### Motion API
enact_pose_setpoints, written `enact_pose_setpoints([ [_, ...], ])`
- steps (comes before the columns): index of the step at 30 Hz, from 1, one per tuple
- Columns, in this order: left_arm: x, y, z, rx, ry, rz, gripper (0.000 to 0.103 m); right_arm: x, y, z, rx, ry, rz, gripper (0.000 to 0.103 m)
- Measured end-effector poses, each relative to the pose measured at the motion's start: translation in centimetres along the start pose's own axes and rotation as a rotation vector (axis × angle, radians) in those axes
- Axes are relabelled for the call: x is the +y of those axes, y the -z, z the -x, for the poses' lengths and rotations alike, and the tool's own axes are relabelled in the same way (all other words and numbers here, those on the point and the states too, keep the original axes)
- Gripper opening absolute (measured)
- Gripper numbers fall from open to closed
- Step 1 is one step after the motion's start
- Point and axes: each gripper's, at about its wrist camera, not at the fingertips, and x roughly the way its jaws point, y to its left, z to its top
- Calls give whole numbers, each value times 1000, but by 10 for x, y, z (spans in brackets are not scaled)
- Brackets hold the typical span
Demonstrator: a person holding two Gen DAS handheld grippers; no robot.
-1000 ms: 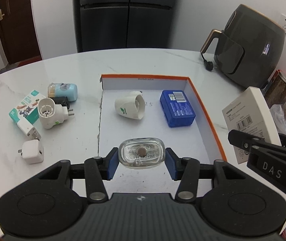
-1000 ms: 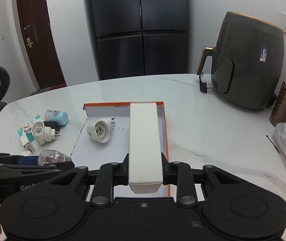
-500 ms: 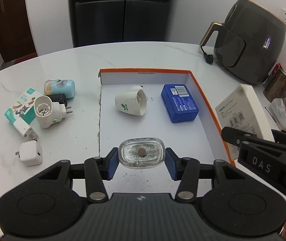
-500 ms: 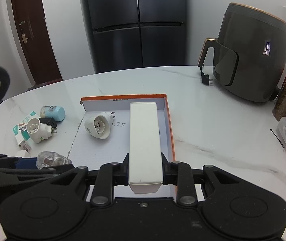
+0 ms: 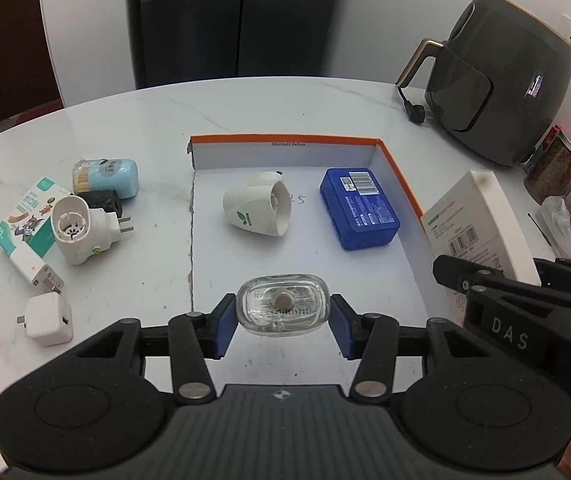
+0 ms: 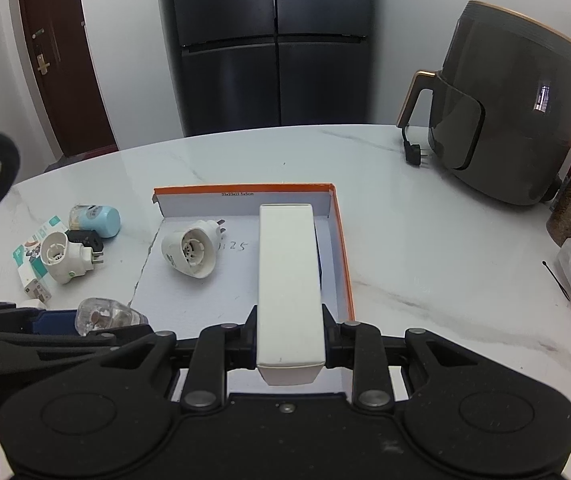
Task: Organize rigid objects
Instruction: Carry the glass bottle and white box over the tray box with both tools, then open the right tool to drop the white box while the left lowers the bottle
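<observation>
- White marble surface (image 5: 285, 108); black multi-door fridge (image 6: 273, 48) and brown door (image 6: 65, 60) behind.
- Dark grey air fryer (image 6: 513, 108) far right on surface.
- Orange-rimmed white cardboard tray (image 5: 401, 184), near edge hidden by claws.
- Right claw (image 6: 289, 340) grips long white rectangular box (image 6: 287, 280) above tray; it hides most of blue plastic case (image 5: 359, 208).
- Left claw (image 5: 283, 322) clamps clear glass bottle (image 5: 283, 310) above tray's near end.

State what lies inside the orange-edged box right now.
Inside the orange-edged box lie a white plug-in device and a blue case. The floor nearest the cameras is hidden behind the clear bottle and the grippers.
</observation>
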Motion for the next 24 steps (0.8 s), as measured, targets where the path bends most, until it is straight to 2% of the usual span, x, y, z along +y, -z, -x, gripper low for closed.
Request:
enact_pose_setpoints([
  [11,8,-4,-12,23,7,7,50,3,-1,-16,48,-16,-6,32],
  [16,12,-4,-15,28,0,12,50,2,-1,-26,73,-97,-43,33],
  [18,14,-5,-17,30,-4,16,50,0,-2,-26,59,-107,-61,47],
  [19,14,-5,-17,30,-5,18,50,-3,-2,-26,54,-117,-73,45],
  [20,14,-6,-18,31,-7,18,50,-3,-2,-26,52,-94,-73,45],
  [23,12,-7,-21,34,-1,18,50,-4,-1,-24,36,53,-14,45],
  [24,11,-8,-22,34,2,15,50,-7,-2,-22,30,73,-7,45],
])
